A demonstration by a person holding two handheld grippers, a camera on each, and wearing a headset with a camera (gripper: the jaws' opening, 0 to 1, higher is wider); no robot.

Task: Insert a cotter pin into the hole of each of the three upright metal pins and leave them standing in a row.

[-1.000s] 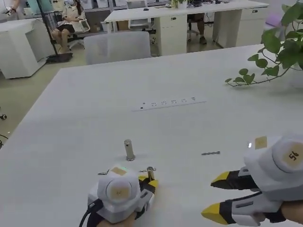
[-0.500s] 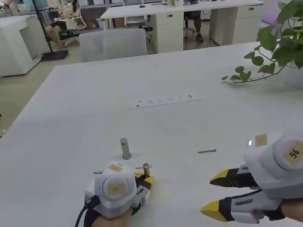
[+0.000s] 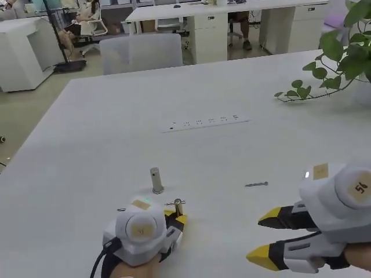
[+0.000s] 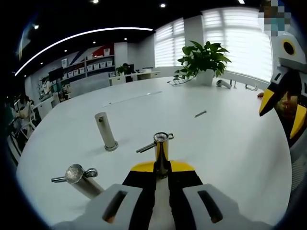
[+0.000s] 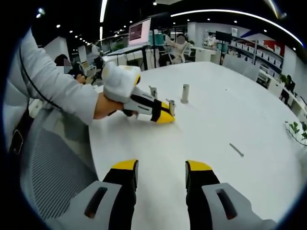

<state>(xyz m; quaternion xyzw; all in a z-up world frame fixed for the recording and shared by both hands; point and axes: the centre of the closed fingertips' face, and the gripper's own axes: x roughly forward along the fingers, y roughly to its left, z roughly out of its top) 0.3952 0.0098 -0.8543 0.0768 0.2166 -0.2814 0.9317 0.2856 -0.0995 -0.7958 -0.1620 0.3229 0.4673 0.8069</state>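
L gripper (image 4: 161, 168) clenched on upright pin (image 4: 161, 148), cotter through its hole. R gripper (image 5: 161, 166) released, empty. Loose cotter pin (image 4: 200, 113) flat on table (image 4: 230, 143), apart from bare pin (image 4: 105, 131). Likely light, stiff, slippery; pinch looped end.

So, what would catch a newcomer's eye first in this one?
The left gripper, low left in the head view, clamped on an upright metal pin with a cotter pin through it. Just beyond stands a bare pin, and a loose cotter pin lies ahead of the open right gripper.
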